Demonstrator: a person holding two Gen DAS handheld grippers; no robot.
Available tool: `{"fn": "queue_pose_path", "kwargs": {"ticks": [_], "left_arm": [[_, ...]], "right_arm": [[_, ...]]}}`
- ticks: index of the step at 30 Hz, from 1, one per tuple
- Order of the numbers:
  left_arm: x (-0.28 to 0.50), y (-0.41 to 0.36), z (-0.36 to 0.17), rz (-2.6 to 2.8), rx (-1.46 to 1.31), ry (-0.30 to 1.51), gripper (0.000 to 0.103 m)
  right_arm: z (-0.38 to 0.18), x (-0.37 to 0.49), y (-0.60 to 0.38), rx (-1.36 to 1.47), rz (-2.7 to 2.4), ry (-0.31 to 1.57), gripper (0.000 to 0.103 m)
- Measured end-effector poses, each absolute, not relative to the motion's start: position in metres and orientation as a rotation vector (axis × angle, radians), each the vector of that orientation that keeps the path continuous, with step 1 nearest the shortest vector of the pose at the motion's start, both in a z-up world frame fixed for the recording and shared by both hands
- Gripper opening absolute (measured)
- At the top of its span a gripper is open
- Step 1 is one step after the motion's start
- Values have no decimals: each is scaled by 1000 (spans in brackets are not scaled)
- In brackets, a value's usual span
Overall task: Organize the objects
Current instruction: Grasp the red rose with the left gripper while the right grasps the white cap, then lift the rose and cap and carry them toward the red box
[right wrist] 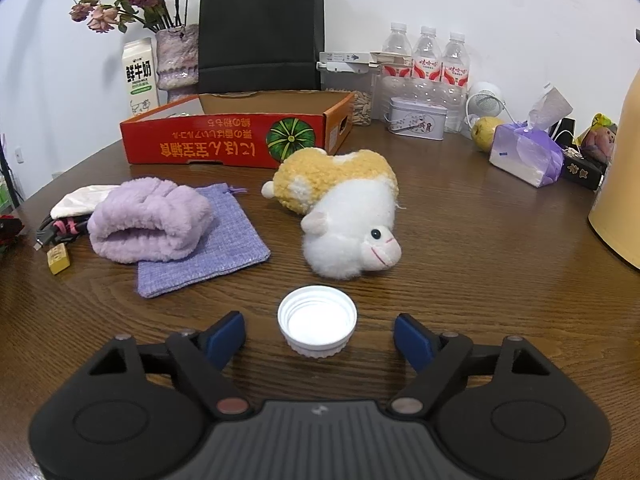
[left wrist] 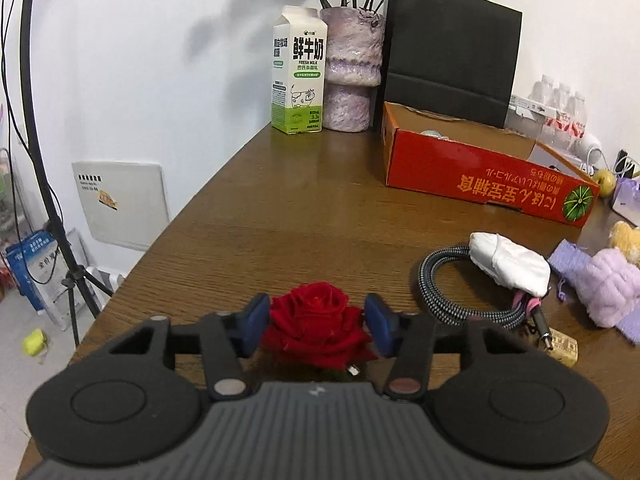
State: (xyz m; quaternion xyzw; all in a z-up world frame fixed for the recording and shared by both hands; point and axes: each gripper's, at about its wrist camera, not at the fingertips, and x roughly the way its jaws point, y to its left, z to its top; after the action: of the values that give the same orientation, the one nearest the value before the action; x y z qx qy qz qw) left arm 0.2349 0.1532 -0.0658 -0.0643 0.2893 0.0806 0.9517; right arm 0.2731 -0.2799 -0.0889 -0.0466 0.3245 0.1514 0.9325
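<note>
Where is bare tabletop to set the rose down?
Bare wood lies ahead of the left gripper, between the rose, the milk carton and the red box. Crowded to the right: coiled cable, white pouch.

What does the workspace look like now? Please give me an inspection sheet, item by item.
Surface: wooden table, partly covered.
Job's things: red rose; white cap, open side up; plush toy on its side; purple pouch under a fluffy purple cloth; open red box.
Clutter: milk carton, black bag, water bottles, tissue pack.
Grippers: left hand-held gripper shut on the rose; right hand-held gripper open around the cap, not touching.
Cables: braided cable, coiled.
Surroundings: white wall, tripod.
</note>
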Motion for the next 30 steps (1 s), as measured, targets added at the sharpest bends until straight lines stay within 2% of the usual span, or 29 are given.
{"fn": "queue_pose_path", "kwargs": {"ticks": [4,6,30], "left_arm": [[228,158,-63,176,-157,545,39],[226,159,-62,186,-163,540,37],[197,123,-56,194,-127,444,33]], "right_arm": [[-87,270,-276,-99,315,649,60],[-86,268,-273,-104,310,638,39],[-74,244,-271,-95,272,475,39]]}}
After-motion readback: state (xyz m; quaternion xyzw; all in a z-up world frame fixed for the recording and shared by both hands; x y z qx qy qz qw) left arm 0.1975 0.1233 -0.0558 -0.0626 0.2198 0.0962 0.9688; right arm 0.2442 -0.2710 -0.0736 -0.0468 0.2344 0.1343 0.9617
